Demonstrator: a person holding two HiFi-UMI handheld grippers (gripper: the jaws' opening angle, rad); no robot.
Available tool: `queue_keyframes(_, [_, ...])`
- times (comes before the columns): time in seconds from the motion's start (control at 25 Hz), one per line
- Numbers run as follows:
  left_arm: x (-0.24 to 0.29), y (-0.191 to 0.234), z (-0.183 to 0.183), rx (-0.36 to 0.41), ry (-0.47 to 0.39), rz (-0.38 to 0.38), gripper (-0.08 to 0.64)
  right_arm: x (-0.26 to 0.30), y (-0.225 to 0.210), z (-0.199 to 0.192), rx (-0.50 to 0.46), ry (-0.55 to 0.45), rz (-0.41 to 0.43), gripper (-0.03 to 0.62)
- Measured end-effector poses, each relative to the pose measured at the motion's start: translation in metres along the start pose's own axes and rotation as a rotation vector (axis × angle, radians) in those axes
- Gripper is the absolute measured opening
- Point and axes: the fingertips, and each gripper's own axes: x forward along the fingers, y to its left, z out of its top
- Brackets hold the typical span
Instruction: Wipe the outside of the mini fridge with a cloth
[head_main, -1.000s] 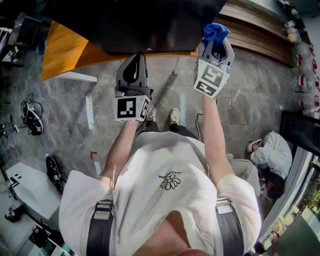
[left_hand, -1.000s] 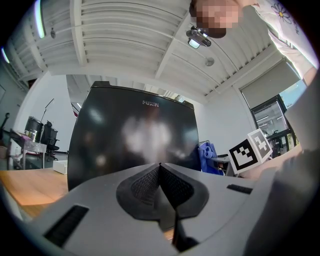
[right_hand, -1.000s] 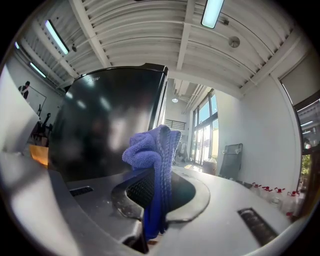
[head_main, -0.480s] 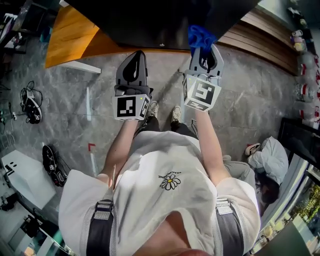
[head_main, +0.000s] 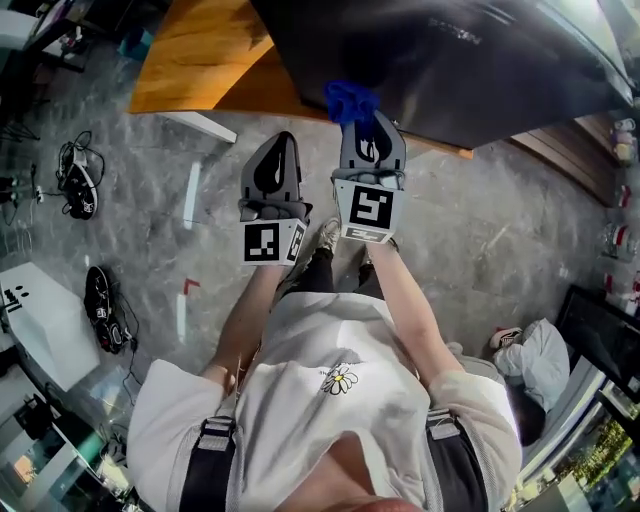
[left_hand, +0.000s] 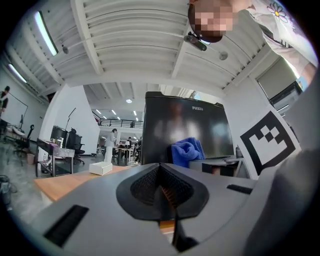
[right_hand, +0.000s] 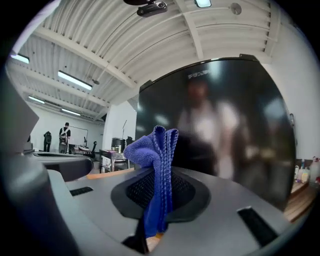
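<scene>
Blue cloth (head_main: 350, 100) in right tool (head_main: 366, 125) perhaps touches cropped fridge (head_main: 470, 60).

A white short-sleeved T-shirt (head_main: 300, 420) with a small daisy print (head_main: 339, 379) is worn under grey shoulder straps (head_main: 205, 462). The left gripper (head_main: 284, 142) and right gripper (head_main: 364, 118) are made as grey shells, each fitted with a black-and-white marker cube (head_main: 272, 242).
</scene>
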Motion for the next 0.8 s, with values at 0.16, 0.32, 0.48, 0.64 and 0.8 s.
queue_keyframes(0.16, [0.0, 0.041, -0.012, 0.006, 0.025, 0.023, 0.005, 0.039, 0.047, -0.013, -0.013, 0.015, 0.046, 0.061])
queue_keyframes(0.32, [0.005, 0.072, -0.025, -0.009, 0.049, 0.03, 0.005, 0.073, 0.073, -0.032, -0.022, 0.034, 0.048, 0.061])
queue_keyframes(0.48, [0.015, 0.096, -0.033, -0.013, 0.063, 0.032, 0.005, 0.093, 0.084, -0.042, -0.039, 0.035, 0.032, 0.061])
queue_keyframes(0.64, [0.019, 0.103, -0.037, -0.021, 0.073, 0.023, 0.005, 0.095, 0.088, -0.046, -0.038, 0.045, 0.015, 0.061])
queue_keyframes(0.8, [0.023, 0.094, -0.039, -0.026, 0.075, 0.004, 0.005, 0.089, 0.08, -0.044, -0.053, 0.035, -0.005, 0.061])
